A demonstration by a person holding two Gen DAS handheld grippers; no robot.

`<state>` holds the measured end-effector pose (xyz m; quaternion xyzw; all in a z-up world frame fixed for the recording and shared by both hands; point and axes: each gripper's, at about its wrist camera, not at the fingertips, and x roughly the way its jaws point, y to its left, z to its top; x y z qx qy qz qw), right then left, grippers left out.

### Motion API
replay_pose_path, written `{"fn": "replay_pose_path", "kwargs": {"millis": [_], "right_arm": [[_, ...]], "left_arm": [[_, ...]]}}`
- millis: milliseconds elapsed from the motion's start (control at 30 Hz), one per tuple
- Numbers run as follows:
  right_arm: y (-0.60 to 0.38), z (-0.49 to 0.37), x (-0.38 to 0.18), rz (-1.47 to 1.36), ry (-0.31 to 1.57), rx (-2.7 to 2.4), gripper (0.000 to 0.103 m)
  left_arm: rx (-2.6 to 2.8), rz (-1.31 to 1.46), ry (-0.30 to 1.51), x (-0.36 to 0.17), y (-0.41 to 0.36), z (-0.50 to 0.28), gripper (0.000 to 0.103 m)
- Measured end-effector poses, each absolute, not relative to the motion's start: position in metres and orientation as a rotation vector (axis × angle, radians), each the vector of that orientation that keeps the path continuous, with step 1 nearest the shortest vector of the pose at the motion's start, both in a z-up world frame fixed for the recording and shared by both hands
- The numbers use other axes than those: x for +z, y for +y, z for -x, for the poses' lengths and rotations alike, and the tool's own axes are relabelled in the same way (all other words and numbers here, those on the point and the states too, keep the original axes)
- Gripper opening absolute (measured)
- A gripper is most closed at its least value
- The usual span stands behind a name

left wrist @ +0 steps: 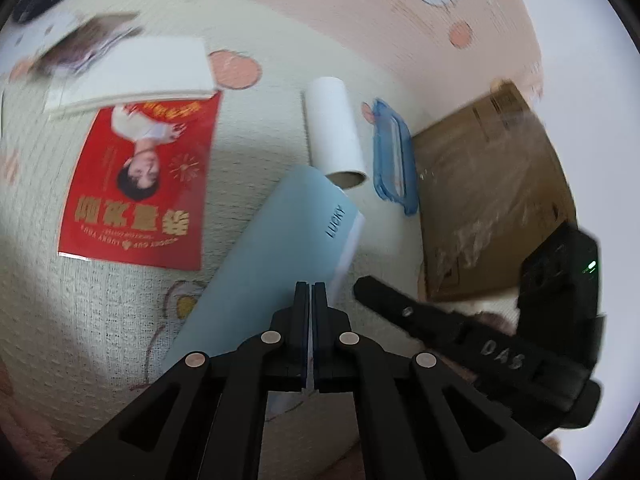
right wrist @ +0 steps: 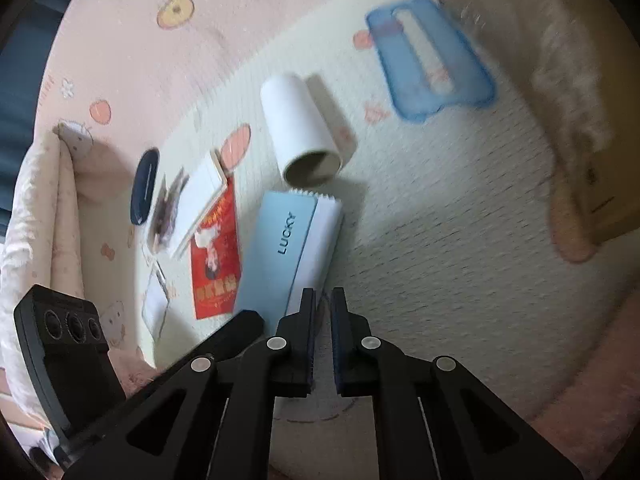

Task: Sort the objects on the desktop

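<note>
My left gripper (left wrist: 311, 286) is shut on the near edge of a light blue "LUCKY" card sleeve (left wrist: 276, 256), holding it tilted over the mat. My right gripper (right wrist: 322, 294) sits just at the sleeve's near end (right wrist: 280, 252), jaws slightly apart, nothing clearly between them; it also shows in the left wrist view (left wrist: 360, 286). A white roll (left wrist: 332, 132) (right wrist: 302, 132) lies beyond the sleeve. A blue phone case (left wrist: 392, 152) (right wrist: 432, 56) lies further right. A red card with a portrait (left wrist: 140, 188) (right wrist: 216, 256) lies to the left.
A white booklet (left wrist: 132, 72) (right wrist: 200, 204), a dark oval item (right wrist: 145, 186) and a clear card (right wrist: 154, 308) lie on the patterned mat (left wrist: 100, 320). A cardboard box (left wrist: 492, 192) stands at the right.
</note>
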<state>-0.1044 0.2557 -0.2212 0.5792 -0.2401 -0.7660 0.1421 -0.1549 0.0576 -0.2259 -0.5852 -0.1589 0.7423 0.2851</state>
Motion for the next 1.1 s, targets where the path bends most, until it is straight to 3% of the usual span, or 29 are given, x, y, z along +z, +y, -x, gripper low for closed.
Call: {"fn": "replay_pose_path", "kwargs": {"millis": [100,167,200,300,400,500,567,667,1100], "right_arm": [[0.268,0.099,-0.218,-1.636,-0.744,-2.179,0.012],[0.277,0.094,-0.222,-1.625,-0.814,-2.128,0.029],[0.286,0.086,-0.225,-1.616,-0.831,-2.120,0.032],[0.291,0.082,-0.225,-1.567,-0.879,-2.128,0.033],[0.291,0.082,-0.227,-1.533,-0.924,-2.116,0.033],[0.293,0.083,-0.239,-1.550,-1.010,-2.086,0.031],[0.299,0.081,-0.245,-1.552,-1.064,-2.078,0.017],[0.311,0.075,-0.247,-1.534,-1.162,-2.099,0.012],[0.305,0.066,-0.248,-1.594,-1.028,-2.109,0.011]], "left_arm": [[2.030,1.526,-0.382,-0.214,0.055,0.152,0.010],[2.086,1.496,-0.343,-0.204,0.050,0.152,0.043],[2.137,1.467,-0.288,-0.197,0.047,0.152,0.047],[2.186,1.457,-0.195,-0.192,0.040,0.158,0.048],[2.094,1.552,-0.247,-0.206,0.037,0.167,0.048],[2.065,1.588,-0.183,-0.214,0.044,0.166,0.048],[2.062,1.580,-0.138,-0.215,0.049,0.163,0.048],[2.074,1.585,-0.140,-0.218,0.050,0.162,0.048],[2.160,1.688,-0.343,-0.232,0.014,0.178,0.047]]}}
